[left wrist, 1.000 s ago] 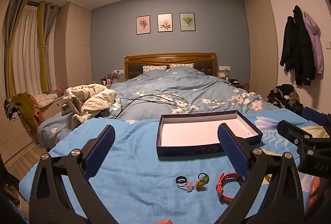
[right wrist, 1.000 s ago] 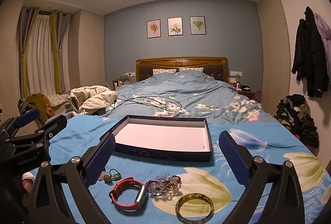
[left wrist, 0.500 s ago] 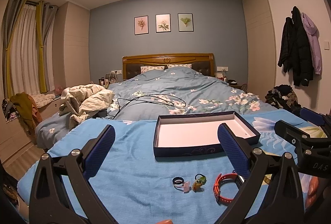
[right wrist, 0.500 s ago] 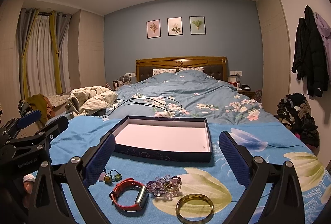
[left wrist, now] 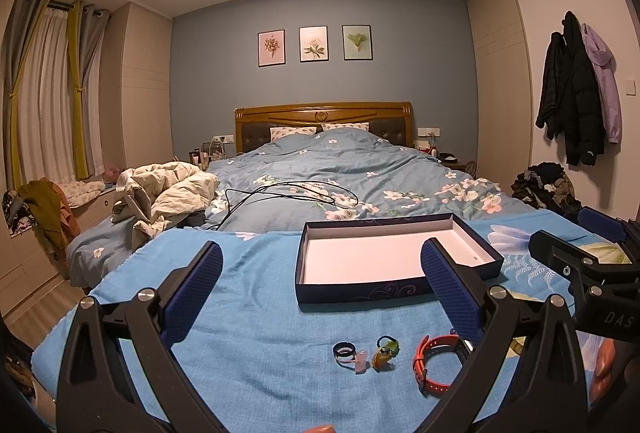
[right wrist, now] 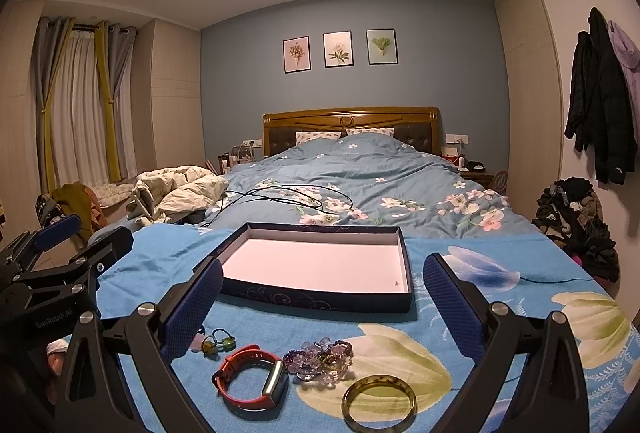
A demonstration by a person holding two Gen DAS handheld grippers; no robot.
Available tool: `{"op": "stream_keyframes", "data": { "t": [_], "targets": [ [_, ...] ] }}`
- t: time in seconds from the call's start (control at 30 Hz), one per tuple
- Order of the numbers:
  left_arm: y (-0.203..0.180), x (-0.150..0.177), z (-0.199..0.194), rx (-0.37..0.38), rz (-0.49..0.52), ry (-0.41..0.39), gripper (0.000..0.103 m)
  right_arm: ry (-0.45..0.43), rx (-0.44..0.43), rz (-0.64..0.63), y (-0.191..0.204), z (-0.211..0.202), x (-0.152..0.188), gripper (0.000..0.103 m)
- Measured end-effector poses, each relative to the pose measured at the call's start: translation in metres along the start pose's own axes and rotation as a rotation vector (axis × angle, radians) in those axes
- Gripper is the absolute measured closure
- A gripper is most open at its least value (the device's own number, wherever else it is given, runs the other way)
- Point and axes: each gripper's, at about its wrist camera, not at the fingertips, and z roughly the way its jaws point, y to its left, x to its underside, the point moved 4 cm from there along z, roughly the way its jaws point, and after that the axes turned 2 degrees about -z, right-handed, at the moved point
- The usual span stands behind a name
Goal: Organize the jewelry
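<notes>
A dark blue box lid (left wrist: 362,291) (right wrist: 320,303) with a white, empty inside lies on the blue cloth. In front of it sits a row of jewelry: a dark ring (left wrist: 344,349), a green-bead piece (left wrist: 385,351) (right wrist: 218,344), a red band watch (left wrist: 434,365) (right wrist: 252,377), a purple bead bracelet (right wrist: 320,357) and a gold bangle (right wrist: 379,408). My left gripper (left wrist: 322,283) is open and holds nothing, above the ring and beads. My right gripper (right wrist: 322,289) is open and holds nothing, above the watch and bracelet.
The blue cloth (left wrist: 248,333) covers a surface at the foot of a bed (right wrist: 360,185) with a black cable (left wrist: 288,193) on it. A rumpled cream quilt (left wrist: 172,189) lies left. Dark clothes (right wrist: 576,217) are piled at the right, and coats (left wrist: 576,101) hang on the wall.
Both grippers have barely shifted; the left view drifted slightly, so the box and jewelry sit a little further left in it. Nothing was taken hold of.
</notes>
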Motion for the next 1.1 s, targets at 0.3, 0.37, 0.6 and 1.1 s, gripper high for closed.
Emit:
{"op": "stream_keyframes", "data": {
  "t": [0.3,0.37,0.6,1.1],
  "targets": [
    [0.0005,-0.0007,0.0030,0.001,0.000,0.001,0.006,0.000,0.001,0.003,0.0003,0.0006,0.0005,0.006],
    [0.0003,-0.0005,0.0032,0.001,-0.001,-0.001,0.006,-0.001,-0.001,0.002,0.0007,0.0008,0.0002,0.006],
    [0.0005,-0.0011,0.0034,0.002,0.001,0.001,0.006,-0.001,0.003,0.005,0.0006,0.0006,0.0001,0.006],
    [-0.0025,0.0015,0.0033,0.004,0.001,0.002,0.006,0.004,0.000,0.008,-0.0004,0.0007,0.0004,0.006]
  ]
}}
